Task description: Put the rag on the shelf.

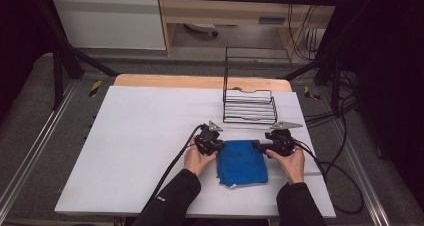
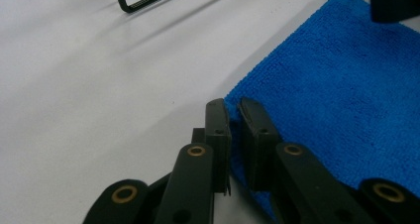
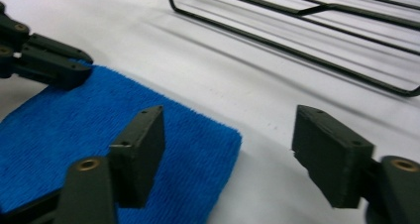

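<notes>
- White bench [image 1: 150,151] fills the middle of the high view, with a wooden strip along its far edge, grey floor on both sides and a pale cabinet beyond.
- Black wire rack [image 1: 249,106] stands on the far right part of the bench; the right gripper view shows its bottom wires lying on the white surface, a detail too small to make out from above.
- Blue cloth [image 1: 242,162], folded into a rough rectangle, lies flat near the front edge, right of centre, between the two hands.
- Left hand [image 1: 198,161] comes in from the near side, black sleeve up to the wrist, holding the left gripper [image 2: 233,115] at the cloth's far left corner. Its own view shows the jaws pinched on the cloth's edge.
- Right hand [image 1: 292,162] holds the right gripper [image 3: 230,144] at the far right corner; its jaws stand wide apart, one over the cloth, the other over bare bench.
</notes>
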Action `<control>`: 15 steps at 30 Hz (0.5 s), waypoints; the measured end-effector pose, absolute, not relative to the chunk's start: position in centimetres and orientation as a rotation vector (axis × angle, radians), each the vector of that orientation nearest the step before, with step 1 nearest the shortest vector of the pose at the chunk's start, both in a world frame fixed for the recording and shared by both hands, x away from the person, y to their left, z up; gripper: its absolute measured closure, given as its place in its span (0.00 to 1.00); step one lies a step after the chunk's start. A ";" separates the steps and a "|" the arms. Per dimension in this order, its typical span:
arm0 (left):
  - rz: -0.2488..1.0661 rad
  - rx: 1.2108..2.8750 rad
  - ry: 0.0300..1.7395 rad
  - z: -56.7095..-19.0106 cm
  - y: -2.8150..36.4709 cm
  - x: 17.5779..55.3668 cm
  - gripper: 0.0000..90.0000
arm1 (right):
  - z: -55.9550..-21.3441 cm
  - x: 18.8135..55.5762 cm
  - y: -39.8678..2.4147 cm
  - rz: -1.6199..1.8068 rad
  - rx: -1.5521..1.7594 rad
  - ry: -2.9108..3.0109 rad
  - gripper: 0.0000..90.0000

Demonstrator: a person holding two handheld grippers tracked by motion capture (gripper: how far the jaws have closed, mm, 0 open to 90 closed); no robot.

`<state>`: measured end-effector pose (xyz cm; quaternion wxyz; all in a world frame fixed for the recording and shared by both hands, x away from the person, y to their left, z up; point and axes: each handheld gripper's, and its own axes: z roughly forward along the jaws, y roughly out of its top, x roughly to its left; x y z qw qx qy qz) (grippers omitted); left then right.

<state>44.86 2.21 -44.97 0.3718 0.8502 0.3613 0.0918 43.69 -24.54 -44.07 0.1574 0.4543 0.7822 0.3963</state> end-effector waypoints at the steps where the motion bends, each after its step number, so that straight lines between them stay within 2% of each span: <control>1: 0.235 2.180 0.924 -45.0 2.2 44.9 0.92 | -44.1 44.0 -24.6 1.142 1.304 2.240 0.39; 5: 0.234 2.176 0.921 -45.0 2.2 44.9 0.92 | -44.4 44.1 -24.6 1.162 1.300 2.252 0.44; 11: 0.237 2.176 0.912 -45.0 2.3 44.9 0.92 | -44.8 43.8 -24.9 1.157 1.330 2.262 0.61; 15: 0.234 2.173 0.911 -45.1 2.3 44.9 0.92 | -44.9 43.7 -24.8 1.130 1.337 2.287 0.68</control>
